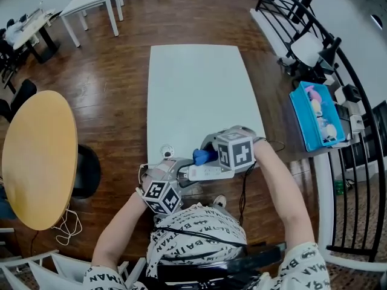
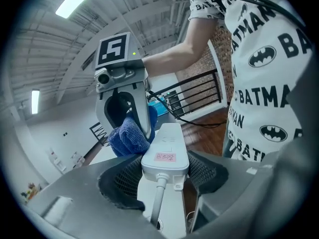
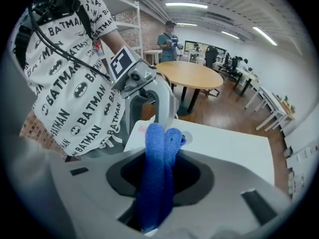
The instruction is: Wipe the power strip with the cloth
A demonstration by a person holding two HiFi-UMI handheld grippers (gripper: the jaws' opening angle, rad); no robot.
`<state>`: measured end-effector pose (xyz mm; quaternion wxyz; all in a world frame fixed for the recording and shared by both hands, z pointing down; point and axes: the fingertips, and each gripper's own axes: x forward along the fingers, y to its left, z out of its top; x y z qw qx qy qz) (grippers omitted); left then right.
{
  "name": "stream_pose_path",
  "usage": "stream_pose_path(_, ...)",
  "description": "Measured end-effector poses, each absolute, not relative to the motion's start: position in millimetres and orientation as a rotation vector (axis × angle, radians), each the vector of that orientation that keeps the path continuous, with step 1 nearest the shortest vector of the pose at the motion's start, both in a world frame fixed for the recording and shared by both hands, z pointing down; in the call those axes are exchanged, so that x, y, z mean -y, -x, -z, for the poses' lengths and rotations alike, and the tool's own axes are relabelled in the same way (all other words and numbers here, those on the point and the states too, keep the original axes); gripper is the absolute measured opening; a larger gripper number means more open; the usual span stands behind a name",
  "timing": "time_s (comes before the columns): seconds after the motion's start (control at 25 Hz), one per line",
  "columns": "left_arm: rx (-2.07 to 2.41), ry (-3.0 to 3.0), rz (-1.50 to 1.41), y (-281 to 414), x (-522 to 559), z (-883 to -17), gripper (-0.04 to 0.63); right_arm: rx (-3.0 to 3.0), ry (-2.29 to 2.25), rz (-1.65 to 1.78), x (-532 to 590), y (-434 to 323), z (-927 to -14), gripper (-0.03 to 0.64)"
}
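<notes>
A white power strip (image 1: 208, 173) hangs over the near edge of the white table (image 1: 196, 89), level, with its cord end toward my left gripper (image 1: 184, 177). That gripper is shut on the strip (image 2: 167, 148), a mesh pad on each side. My right gripper (image 1: 207, 156) is shut on a folded blue cloth (image 1: 202, 156). The cloth (image 2: 127, 136) presses against the strip's left side near its far end. In the right gripper view the cloth (image 3: 159, 168) stands upright between the jaws of my right gripper (image 3: 162, 180), and its tip hides the point of contact.
A small round white thing (image 1: 167, 151) lies on the table near the strip. A black cable (image 1: 244, 192) hangs off the table's near edge. A round wooden table (image 1: 39, 156) stands to the left, and a blue box (image 1: 317, 116) and black railing (image 1: 357, 180) to the right.
</notes>
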<state>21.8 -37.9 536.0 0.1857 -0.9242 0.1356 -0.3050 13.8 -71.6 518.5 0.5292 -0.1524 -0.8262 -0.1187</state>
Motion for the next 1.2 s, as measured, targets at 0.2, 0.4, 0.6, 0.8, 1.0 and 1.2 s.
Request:
stream_pose_path(0.2,-0.341,2.560,0.866,-23.4,29.2,-537.5,0.285,1.955,0.413,0.284,63.0,-17.1,-523.9,0.137)
stream_pose_path(0.4,-0.385,2.576,0.844,-18.3,34.9,-534.2,0.285,1.946,0.379,0.257,67.1,-34.3,-525.8,0.137)
stream_pose_path(0.6,-0.404,2.563,0.848,-11.1,40.4,-528.0,0.285,1.919,0.320,0.238,74.9,-55.1,-526.3,0.137)
stream_pose_path(0.8,-0.446,2.582,0.824,-5.4,43.6,-522.1,0.285,1.935,0.215,0.173,84.5,-78.3,-531.1,0.137)
stream_pose_path(1.0,-0.515,2.610,0.794,6.4,47.2,-514.1,0.285,1.978,0.086,0.150,100.7,-97.6,-530.5,0.137)
stream_pose_path(1.2,-0.629,2.650,0.749,20.0,59.7,-508.1,0.285,2.064,-0.078,0.116,115.8,-112.0,-524.2,0.137)
